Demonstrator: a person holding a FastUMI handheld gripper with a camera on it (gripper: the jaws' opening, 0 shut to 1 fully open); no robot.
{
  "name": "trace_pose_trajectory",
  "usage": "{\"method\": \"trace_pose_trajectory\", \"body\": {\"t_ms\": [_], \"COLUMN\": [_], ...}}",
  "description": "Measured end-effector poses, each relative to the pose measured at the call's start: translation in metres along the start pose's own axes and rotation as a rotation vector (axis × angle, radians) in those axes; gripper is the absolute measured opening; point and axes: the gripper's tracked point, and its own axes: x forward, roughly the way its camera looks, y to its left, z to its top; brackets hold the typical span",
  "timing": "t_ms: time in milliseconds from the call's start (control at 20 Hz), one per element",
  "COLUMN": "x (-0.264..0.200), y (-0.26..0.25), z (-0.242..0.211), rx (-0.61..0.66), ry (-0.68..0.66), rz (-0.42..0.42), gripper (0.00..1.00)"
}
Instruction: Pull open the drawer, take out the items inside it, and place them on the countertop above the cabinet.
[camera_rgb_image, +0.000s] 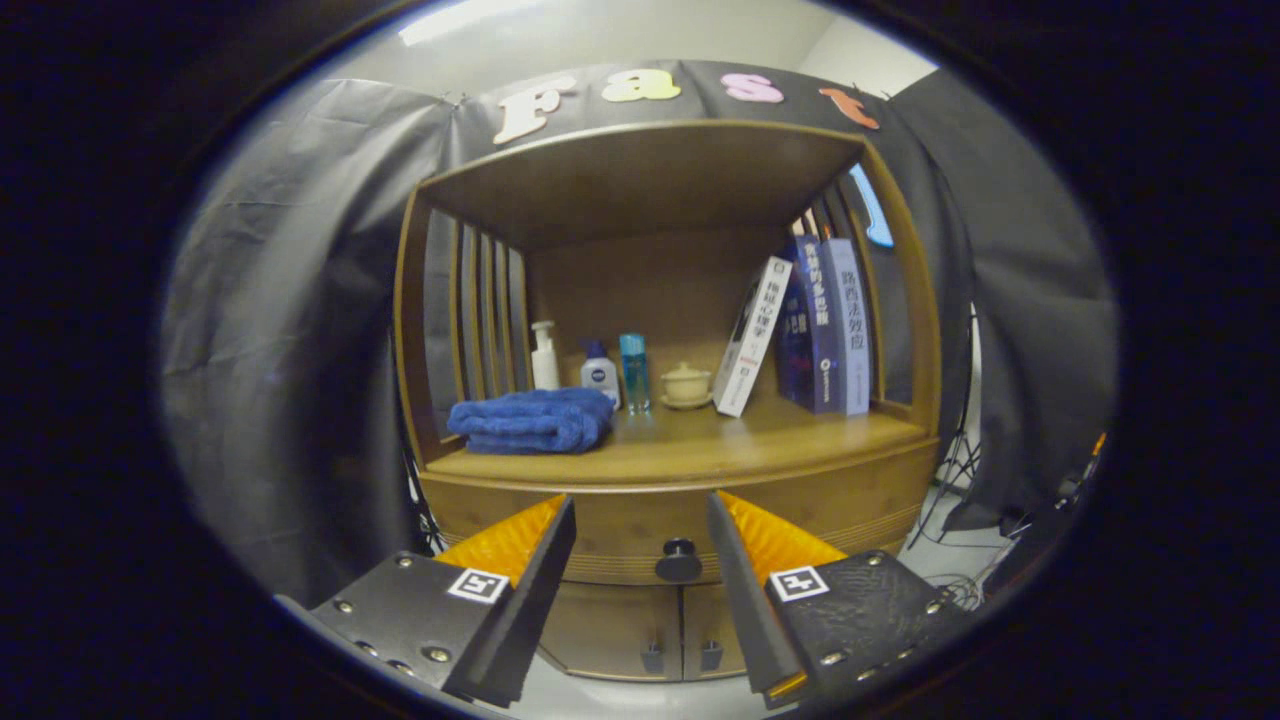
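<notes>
Now lined up with fingers (545, 560) spread wide and empty, gripper (640, 545) framing the black drawer knob (679, 560) just beyond, drawer (620, 530) closed under the countertop (720, 440), apparently ready to pull.

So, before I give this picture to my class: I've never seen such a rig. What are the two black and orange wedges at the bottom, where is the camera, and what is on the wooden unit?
The wedges are the two fingers of a hand-held gripper; a person carries it, no robot arm. The camera rides on the gripper and looks forward along the fingers, so the curved look comes from its fisheye lens. The fingers stand open and hold nothing. Between them, just ahead, sits the dark knob of a closed drawer. Above it is the countertop, with a folded blue towel, three small bottles, a lidded cup on a saucer and some books, one leaning. Below the drawer are two small doors.
</notes>
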Motion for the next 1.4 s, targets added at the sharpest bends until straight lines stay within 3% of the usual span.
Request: {"method": "trace_pose_trajectory", "body": {"t_ms": [250, 400, 650, 900, 1150, 1400], "x": [0.050, 0.070, 0.095, 0.089, 0.078, 0.035], "y": [-0.022, -0.022, -0.034, -0.028, -0.027, -0.026], "z": [-0.048, -0.072, -0.093, -0.088, -0.089, -0.089], "rx": [0.069, 0.065, 0.051, 0.071, 0.064, 0.081], "ry": [0.095, 0.145, 0.173, 0.161, 0.189, 0.173], "rz": [-0.045, -0.028, -0.081, -0.082, -0.108, -0.155], "gripper": [0.84, 0.75, 0.61, 0.33, 0.34, 0.34]}}
